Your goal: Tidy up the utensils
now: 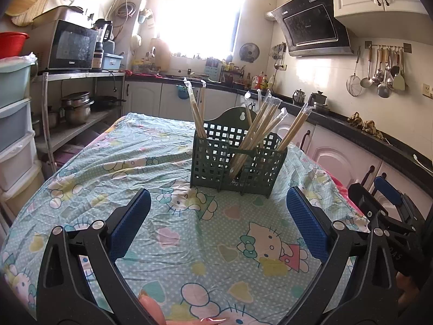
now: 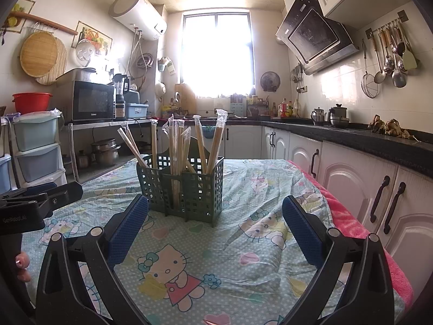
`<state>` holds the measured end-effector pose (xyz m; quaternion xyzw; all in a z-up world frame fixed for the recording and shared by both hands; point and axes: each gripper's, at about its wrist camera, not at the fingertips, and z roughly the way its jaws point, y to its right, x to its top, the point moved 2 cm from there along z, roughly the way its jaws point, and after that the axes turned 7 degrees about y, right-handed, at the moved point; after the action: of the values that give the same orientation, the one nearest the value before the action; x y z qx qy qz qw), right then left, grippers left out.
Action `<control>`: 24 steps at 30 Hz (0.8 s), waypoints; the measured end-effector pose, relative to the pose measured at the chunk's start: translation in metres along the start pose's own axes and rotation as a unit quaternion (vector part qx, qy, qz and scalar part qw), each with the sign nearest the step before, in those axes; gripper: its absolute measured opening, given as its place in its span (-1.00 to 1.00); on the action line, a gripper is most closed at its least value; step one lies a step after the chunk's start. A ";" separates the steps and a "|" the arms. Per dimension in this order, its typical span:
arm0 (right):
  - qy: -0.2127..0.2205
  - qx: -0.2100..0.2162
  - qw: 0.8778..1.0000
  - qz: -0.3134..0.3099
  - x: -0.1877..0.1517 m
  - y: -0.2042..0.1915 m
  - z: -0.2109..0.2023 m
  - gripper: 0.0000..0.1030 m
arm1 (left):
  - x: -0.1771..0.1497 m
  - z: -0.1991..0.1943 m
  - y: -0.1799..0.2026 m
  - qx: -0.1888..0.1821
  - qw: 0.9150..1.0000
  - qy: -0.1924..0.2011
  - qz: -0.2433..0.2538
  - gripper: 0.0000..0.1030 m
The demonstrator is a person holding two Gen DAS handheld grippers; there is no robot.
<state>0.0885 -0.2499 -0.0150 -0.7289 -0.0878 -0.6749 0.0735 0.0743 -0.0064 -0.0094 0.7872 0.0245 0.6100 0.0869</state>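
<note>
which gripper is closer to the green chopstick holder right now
Right, by a little, judging from the views. The right gripper hangs open just short of the green chopstick holder; the left gripper, also open, sits slightly farther back and to its left.

Harsh daylight floods through the kitchen window [image 1: 200,13], blowing out its panes; fisheye distortion bends the edges, with dark vignetted corners.

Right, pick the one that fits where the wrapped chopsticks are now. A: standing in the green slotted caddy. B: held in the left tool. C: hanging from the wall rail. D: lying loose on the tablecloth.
A: the wrapped chopsticks stand upright or leaning inside the green slotted caddy, and both tools are open and empty.
</note>
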 end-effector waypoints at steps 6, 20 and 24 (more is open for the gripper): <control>0.000 0.000 1.000 0.000 0.000 0.000 0.000 0.88 | 0.000 0.000 0.001 0.000 1.000 0.000 0.002 0.80; -0.028 -0.027 0.999 0.008 0.007 0.014 0.012 0.87 | 0.007 0.011 -0.010 0.020 1.000 -0.022 -0.007 0.80; -0.136 -0.063 0.989 0.007 0.005 0.051 0.064 0.88 | 0.022 0.044 -0.054 0.070 0.995 -0.075 -0.017 0.80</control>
<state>0.1623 -0.2854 -0.0148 -0.8178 -0.0493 -0.5731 0.0198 0.1257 0.0447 -0.0079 0.8343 0.0739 0.5446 0.0439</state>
